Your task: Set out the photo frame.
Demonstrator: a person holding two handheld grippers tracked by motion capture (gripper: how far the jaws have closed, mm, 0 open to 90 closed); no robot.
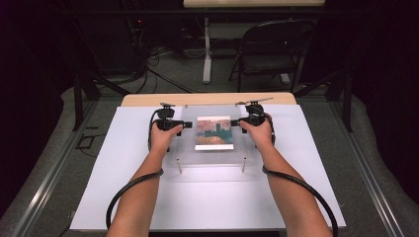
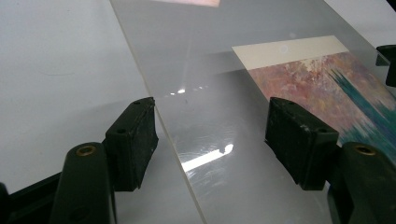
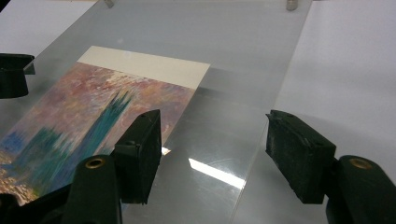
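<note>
Left claw point(image 1: 184, 125), jaws wide, straddles the left edge of the clear acrylic sheet point(image 1: 212, 160) lying flat mid-surface point(image 1: 123, 197) over a painted print point(image 1: 214, 133). The sheet looks rigid, slick and scratch-prone, best gripped at opposite side edges. Right claw point(image 1: 235, 122) is likewise wide at the right edge.

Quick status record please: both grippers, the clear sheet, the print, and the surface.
left gripper: open, jaws straddling the clear acrylic sheet's left edge
right gripper: open, jaws straddling the sheet's right edge
acrylic sheet: lying over the painting print, two small pegs at its near edge
painting print: flat beneath the sheet, centred between the grippers
surface: white board
</note>
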